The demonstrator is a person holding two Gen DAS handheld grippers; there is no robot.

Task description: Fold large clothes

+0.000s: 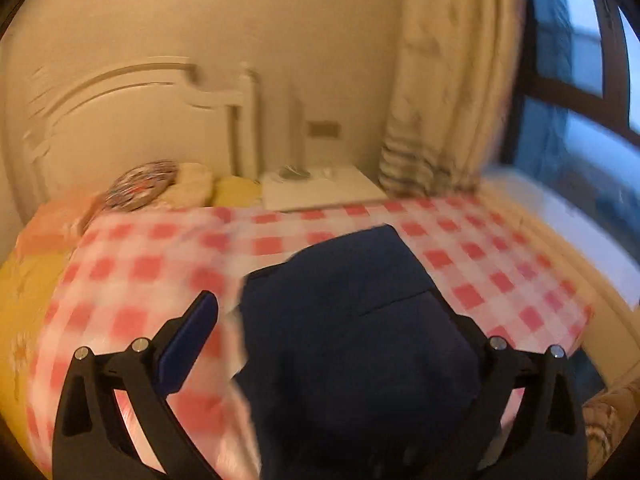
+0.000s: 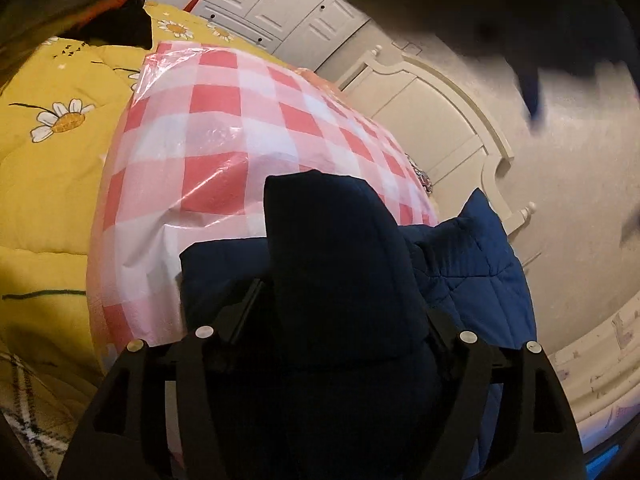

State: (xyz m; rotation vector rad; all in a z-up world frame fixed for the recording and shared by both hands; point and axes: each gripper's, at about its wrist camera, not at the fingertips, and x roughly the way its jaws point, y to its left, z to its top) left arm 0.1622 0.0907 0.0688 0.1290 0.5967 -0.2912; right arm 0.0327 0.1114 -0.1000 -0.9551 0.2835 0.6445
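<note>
A dark navy quilted garment hangs between the fingers of my left gripper, above the red-and-white checked sheet. The left finger stands clear of the cloth with a gap; the right finger is hidden behind the fabric. In the right wrist view the same garment fills the jaws of my right gripper, whose fingers press close on a thick fold. Its quilted blue part hangs to the right.
The checked plastic sheet covers a bed with a yellow daisy quilt. A white headboard, pillows, a white nightstand, curtain and window lie beyond. White cupboards stand behind the bed.
</note>
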